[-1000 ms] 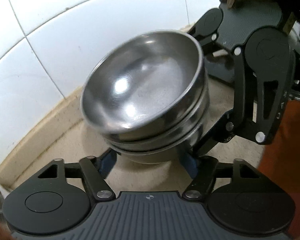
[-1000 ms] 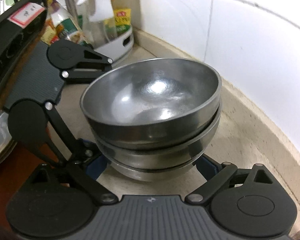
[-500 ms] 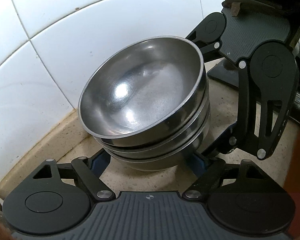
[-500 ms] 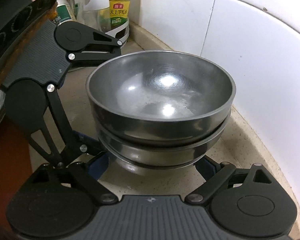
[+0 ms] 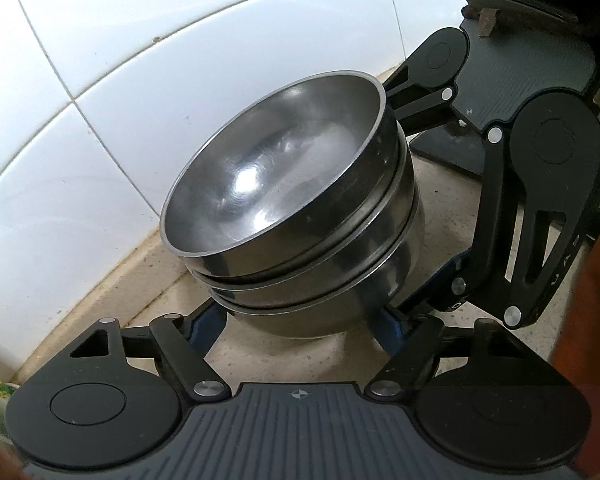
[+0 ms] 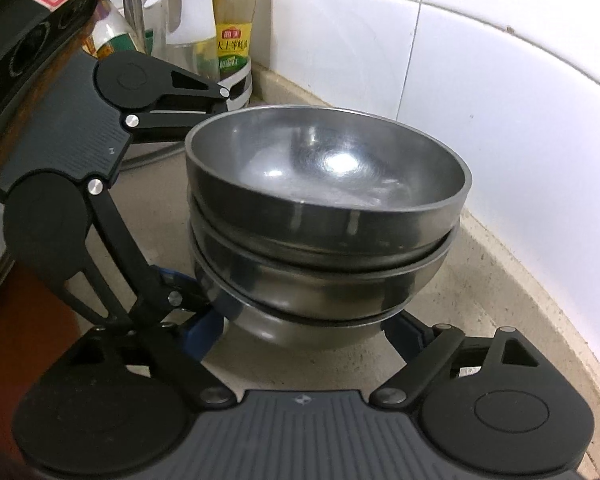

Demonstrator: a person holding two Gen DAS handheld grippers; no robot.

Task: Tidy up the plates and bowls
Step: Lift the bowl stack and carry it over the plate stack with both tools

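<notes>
Bowls (image 5: 296, 216), three steel ones nested, stood on the beige surface (image 6: 480, 300) near the white tiled wall (image 5: 120, 100). Both the left gripper (image 5: 300, 320) and right gripper (image 6: 304, 324) had jaws clamped on the stack's base. Beyond the stack stood sauce bottles (image 6: 232, 20).

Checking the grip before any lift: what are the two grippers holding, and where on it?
Both clamp the stack of three nested steel bowls at the bottom bowl's lower sides, jaws on opposite flanks.

the bowl stack (image 5: 300, 216) now sits closer to the tiled wall (image 5: 120, 120).
</notes>
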